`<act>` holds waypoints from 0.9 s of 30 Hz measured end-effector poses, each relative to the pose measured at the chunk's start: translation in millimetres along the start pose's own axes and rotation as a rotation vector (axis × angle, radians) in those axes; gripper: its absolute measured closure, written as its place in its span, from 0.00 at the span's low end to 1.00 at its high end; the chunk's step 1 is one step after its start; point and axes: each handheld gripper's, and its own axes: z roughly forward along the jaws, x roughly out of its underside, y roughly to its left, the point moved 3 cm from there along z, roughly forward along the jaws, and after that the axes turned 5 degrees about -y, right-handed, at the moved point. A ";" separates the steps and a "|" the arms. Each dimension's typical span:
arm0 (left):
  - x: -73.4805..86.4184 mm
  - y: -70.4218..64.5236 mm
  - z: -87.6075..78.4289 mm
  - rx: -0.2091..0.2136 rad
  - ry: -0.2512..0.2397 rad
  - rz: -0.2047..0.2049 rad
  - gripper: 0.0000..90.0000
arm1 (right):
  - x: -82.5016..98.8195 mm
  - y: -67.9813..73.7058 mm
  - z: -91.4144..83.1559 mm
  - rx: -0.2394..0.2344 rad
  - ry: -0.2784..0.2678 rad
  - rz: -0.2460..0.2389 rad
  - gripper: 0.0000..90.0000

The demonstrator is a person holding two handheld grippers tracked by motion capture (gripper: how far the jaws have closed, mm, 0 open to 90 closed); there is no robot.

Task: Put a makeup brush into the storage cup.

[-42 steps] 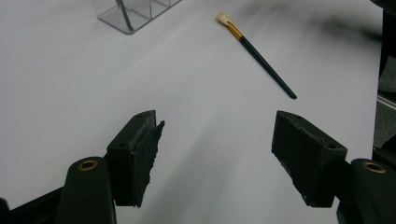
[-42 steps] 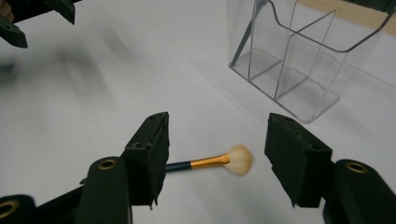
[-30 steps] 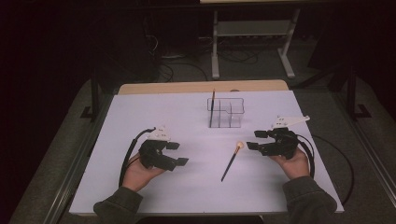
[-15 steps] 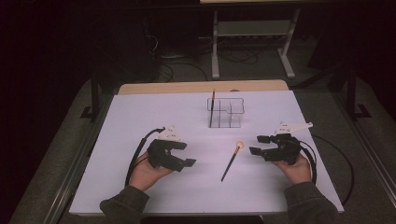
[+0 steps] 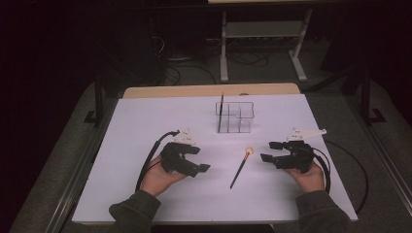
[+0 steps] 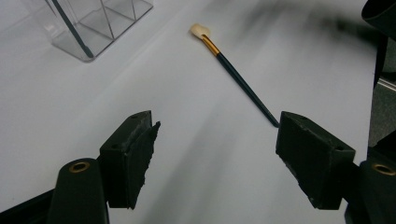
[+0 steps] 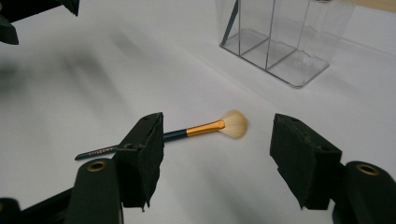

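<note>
Left hand-held gripper (image 5: 200, 159) nearer brush (image 5: 241, 166)

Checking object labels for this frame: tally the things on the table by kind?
Brushes: 2, one lying flat on the sheet, one dark-handled standing in the organizer
Clear organizer: 1
Grippers: 2, left gripper and right gripper, both open
Total: 5

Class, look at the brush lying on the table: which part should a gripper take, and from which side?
Probably the dark handle of the brush, just below the gold band, from above with jaws across it: it lies flat, thin and straight, and the soft bristles would squash.
</note>
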 end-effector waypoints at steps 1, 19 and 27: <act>-3.3 -1.0 1.1 -0.002 -0.001 -0.006 0.30 | 0.5 -0.2 -0.4 0.004 0.003 -0.005 0.38; -29.4 -9.0 25.9 0.018 0.035 0.006 0.31 | 5.1 -2.0 -2.9 0.040 0.009 -0.027 0.36; -39.5 -11.8 38.2 0.017 0.059 0.010 0.31 | 6.1 0.0 -0.3 0.049 0.022 -0.037 0.36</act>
